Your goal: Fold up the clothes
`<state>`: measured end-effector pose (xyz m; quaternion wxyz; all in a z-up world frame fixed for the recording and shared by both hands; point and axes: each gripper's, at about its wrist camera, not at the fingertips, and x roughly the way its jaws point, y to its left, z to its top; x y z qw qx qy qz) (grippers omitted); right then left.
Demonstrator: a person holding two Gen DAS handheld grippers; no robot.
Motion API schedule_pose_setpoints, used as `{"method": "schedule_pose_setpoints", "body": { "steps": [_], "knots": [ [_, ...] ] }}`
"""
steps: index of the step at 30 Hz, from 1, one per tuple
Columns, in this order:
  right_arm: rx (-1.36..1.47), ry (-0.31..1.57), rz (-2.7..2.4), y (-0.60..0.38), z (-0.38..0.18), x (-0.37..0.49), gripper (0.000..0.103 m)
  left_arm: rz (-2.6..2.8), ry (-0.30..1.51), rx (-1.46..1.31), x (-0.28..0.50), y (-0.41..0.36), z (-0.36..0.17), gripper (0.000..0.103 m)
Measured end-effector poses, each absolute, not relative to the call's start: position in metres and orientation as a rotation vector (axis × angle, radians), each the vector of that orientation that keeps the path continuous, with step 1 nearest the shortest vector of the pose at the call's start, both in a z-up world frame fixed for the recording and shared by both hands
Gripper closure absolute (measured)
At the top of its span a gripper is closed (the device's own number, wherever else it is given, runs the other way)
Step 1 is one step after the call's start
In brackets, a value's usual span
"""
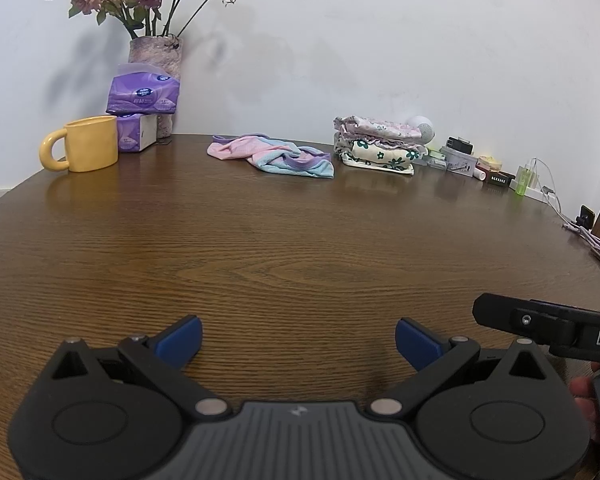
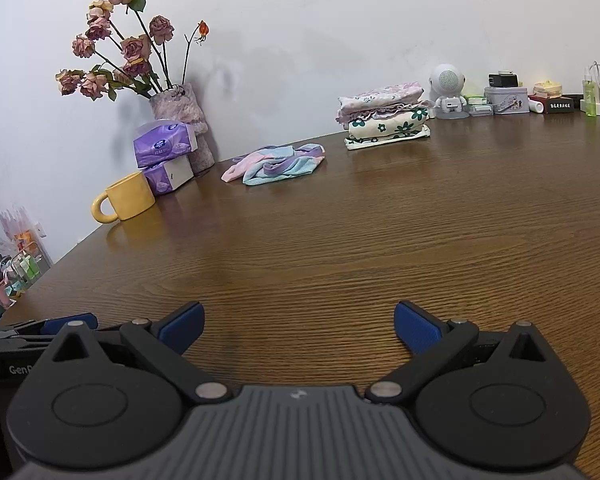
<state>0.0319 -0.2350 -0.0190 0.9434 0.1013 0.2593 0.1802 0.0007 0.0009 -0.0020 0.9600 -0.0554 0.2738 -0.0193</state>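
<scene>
A crumpled pink, blue and purple garment (image 1: 274, 155) lies unfolded at the far side of the brown wooden table (image 1: 284, 248); it also shows in the right wrist view (image 2: 276, 163). A stack of folded floral clothes (image 1: 380, 145) sits to its right, near the wall, also in the right wrist view (image 2: 384, 119). My left gripper (image 1: 298, 340) is open and empty, low over the near part of the table. My right gripper (image 2: 298, 328) is open and empty, also near the front, beside the left one, far from the garment.
A yellow mug (image 1: 85, 143), purple tissue packs (image 1: 142, 98) and a vase of dried roses (image 1: 156, 54) stand at the back left. A white speaker figure (image 2: 447, 88), small boxes, a green bottle (image 2: 589, 98) and cables line the back right.
</scene>
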Motion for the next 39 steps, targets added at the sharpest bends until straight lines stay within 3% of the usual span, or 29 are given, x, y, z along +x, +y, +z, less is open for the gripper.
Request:
{"method": "schedule_pose_setpoints", "body": {
  "steps": [39],
  "knots": [
    [0.209, 0.534, 0.370, -0.2338, -0.0201, 0.0323, 0.000, -0.051, 0.561, -0.097, 0.0023, -0.0010, -0.0031, 0.000]
  ]
}}
